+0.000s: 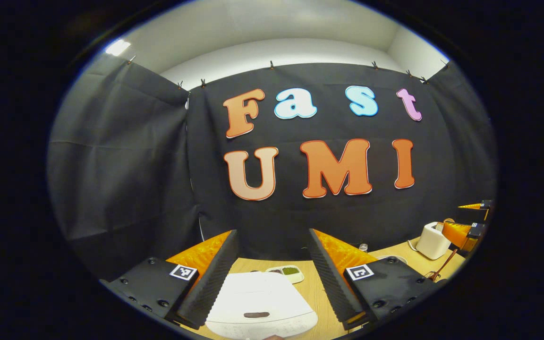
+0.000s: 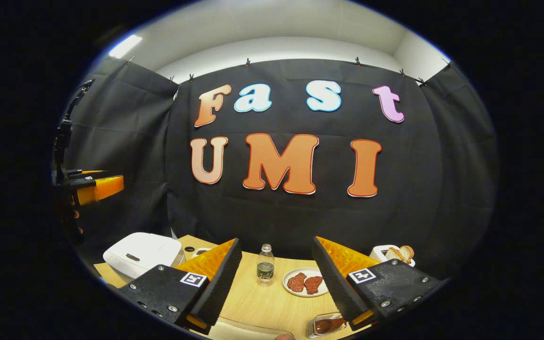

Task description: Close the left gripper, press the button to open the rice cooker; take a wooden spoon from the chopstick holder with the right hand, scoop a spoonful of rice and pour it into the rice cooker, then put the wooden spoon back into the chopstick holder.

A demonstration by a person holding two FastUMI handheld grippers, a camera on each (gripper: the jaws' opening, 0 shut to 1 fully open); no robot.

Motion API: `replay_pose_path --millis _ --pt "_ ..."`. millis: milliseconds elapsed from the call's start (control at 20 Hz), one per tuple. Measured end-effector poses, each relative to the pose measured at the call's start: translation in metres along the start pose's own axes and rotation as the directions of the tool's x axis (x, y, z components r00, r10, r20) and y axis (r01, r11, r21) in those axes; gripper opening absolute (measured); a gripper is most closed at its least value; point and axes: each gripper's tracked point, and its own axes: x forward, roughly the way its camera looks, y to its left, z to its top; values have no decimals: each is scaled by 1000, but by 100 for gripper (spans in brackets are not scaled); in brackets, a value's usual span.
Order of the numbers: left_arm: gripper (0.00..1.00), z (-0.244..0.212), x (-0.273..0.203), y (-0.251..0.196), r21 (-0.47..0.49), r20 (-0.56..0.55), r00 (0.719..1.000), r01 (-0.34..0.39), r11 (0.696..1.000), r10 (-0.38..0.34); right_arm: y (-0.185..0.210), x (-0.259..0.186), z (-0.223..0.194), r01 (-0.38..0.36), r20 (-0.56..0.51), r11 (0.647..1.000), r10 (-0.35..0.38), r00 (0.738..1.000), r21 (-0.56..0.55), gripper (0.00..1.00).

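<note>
- Below the left gripper, in the left gripper view: white rice cooker, lid down, dark button on its near face; fingers spread wide, holding nothing.
- Far side of the cooker, same view: small tray with green and dark contents; at far right, a white toaster.
- Right gripper view: right gripper wide apart, empty, above the wooden table.
- Between its fingers: clear bottle, upright, and white plate holding two reddish-brown pieces.
- Near edge: clear holder with the wooden spoon's dark bowl inside.
- Far right: toaster with bread slices standing in it.
- Far left: rice cooker beneath the raised left gripper.
</note>
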Motion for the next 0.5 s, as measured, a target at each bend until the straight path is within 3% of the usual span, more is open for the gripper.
replay_pose_path --millis 500 --pt "98 -20 -17 -31 -44 -19 998 60 997 -61 23 -7 11 -9 36 1000 9 999 7 94"
